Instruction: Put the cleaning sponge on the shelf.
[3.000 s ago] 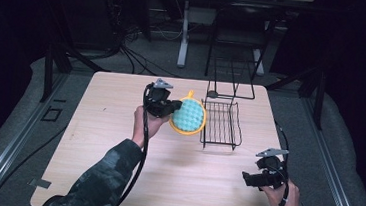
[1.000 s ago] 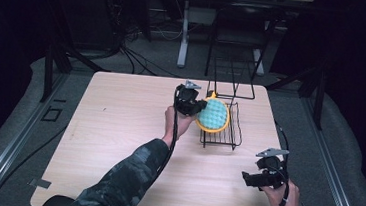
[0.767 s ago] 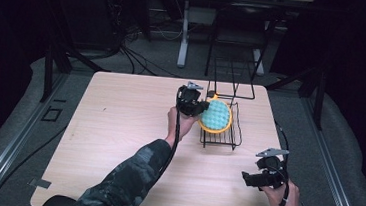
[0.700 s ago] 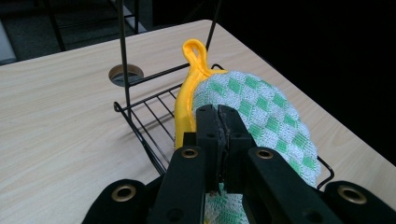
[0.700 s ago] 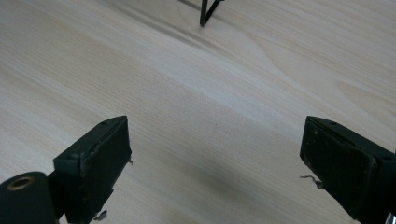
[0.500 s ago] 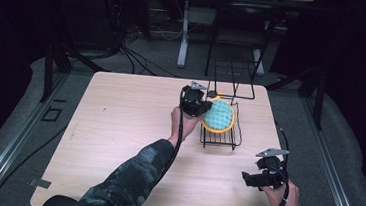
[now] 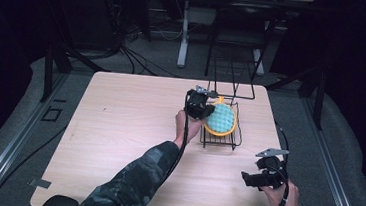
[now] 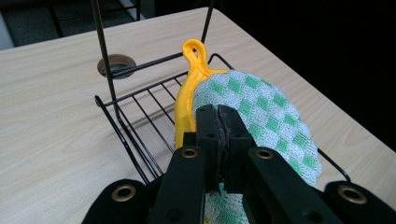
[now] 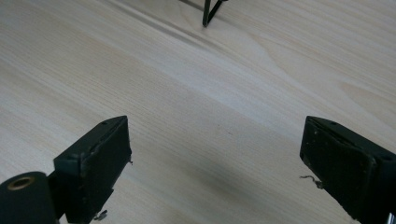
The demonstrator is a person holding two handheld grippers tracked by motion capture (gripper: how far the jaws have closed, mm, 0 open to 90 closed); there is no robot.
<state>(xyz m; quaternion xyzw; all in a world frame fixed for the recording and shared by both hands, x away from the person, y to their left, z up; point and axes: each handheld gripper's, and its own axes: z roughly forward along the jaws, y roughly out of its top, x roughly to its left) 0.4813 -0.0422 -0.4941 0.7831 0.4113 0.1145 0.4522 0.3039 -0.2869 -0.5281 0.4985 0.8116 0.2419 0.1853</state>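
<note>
Since three seconds ago, left tool (clenched on the green-and-yellow pot holder) carried it rightward over the wire rack, standing on edge just beyond its tips, while right tool waits released, well apart.

The left claw, pinching the green-checked, yellow-edged pot holder, has carried it rightward from the middle of the table and lowered it over the black wire rack, where it now hangs.
</note>
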